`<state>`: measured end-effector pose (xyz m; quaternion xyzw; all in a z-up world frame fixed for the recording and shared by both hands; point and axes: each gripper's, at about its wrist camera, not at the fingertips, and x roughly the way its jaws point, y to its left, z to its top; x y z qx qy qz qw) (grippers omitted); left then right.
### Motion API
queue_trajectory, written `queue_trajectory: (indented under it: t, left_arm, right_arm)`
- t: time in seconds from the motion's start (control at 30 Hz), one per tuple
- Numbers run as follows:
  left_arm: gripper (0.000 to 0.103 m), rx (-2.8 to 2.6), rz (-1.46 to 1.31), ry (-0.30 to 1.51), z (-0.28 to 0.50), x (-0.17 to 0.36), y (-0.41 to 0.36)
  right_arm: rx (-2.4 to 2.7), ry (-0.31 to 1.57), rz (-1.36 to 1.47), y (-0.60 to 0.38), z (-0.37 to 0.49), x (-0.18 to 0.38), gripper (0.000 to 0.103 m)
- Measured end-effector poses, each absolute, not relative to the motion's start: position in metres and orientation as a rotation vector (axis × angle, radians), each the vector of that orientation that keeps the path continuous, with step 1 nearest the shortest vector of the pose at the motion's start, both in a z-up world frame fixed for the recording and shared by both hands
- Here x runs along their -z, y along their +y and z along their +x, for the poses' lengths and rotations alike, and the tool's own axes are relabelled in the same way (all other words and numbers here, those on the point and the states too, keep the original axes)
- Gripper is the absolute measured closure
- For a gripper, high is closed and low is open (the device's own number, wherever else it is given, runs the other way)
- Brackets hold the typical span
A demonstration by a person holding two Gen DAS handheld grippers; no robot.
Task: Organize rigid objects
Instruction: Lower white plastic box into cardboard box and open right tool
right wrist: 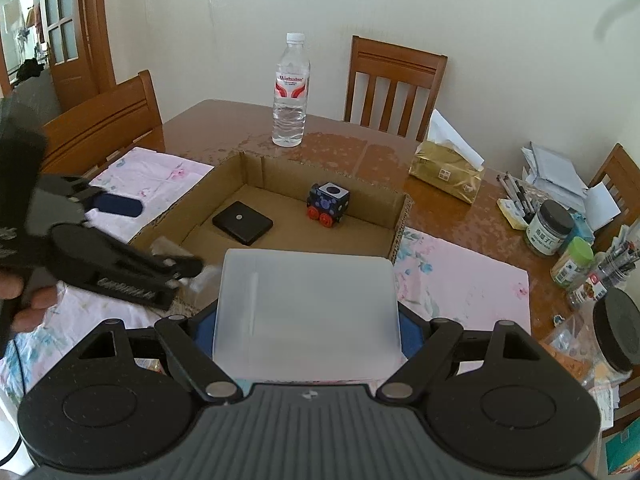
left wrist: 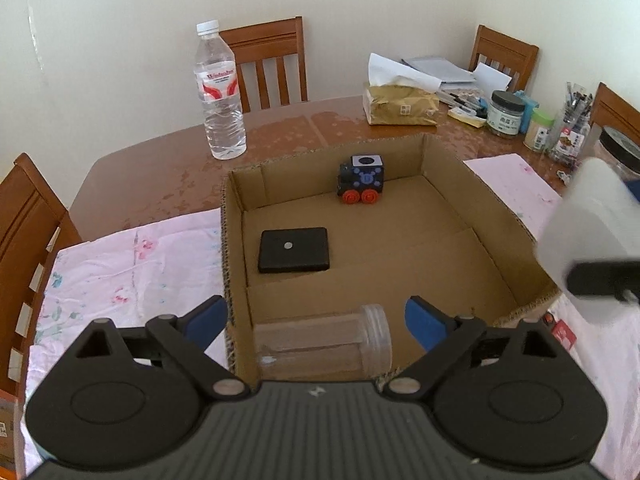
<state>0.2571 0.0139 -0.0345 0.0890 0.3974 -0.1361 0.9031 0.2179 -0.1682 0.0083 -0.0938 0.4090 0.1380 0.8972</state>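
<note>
Left tool [left wrist: 316, 322] — spread wide, holding nothing. Clear plastic jar [left wrist: 326, 342] lies on its side between the blue pads, at the near edge of the cardboard box [left wrist: 448, 160]; long axis runs left–right across the tool's line of sight, threaded mouth toward the right pad. Contact with either pad: none visible.

Right tool [right wrist: 307, 334] — closed on a translucent white container [right wrist: 306, 312], blue pads pressed to its two sides. Container is held above the pink cloth [right wrist: 460, 280], just short of the box's near wall as the right wrist view has it; in the left wrist view it hangs blurred at the box's right rim.

Already in the box: black flat case [left wrist: 294, 250] left of centre, toy train block [left wrist: 362, 180] near the far wall.

Key relation: open floor of the box lies straight ahead of the right tool, right of the case and nearer than the train — judged the likely drop spot. Right hand is the nearer one for this. Risk: left tool [right wrist: 120, 248] crowds the near-left corner
</note>
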Motion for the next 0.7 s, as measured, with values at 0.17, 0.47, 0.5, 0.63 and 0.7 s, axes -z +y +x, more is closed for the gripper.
queue_trajectory:
  t: [0.17, 0.47, 0.5, 0.63, 0.7]
  left_arm:
    - [0.007, 0.249, 0.163, 0.847, 0.24, 0.025, 0.031]
    - [0.007, 0.168, 0.128, 0.843, 0.215, 0.021, 0.06]
    - [0.007, 0.163, 0.122, 0.845, 0.214, 0.022, 0.063]
    - [0.007, 0.145, 0.102, 0.875, 0.21, 0.031, 0.077]
    - [0.007, 0.128, 0.104, 0.886, 0.209, 0.035, 0.082]
  right_arm:
    - [-0.292, 0.852, -0.194, -0.164, 0.24, -0.006, 0.017]
    - [-0.277, 0.893, -0.172, -0.152, 0.307, 0.012, 0.017]
    - [-0.272, 0.899, -0.175, -0.15, 0.315, 0.015, 0.017]
    - [-0.247, 0.914, -0.195, -0.139, 0.342, 0.026, 0.017]
    - [-0.228, 0.909, -0.203, -0.136, 0.353, 0.03, 0.016]
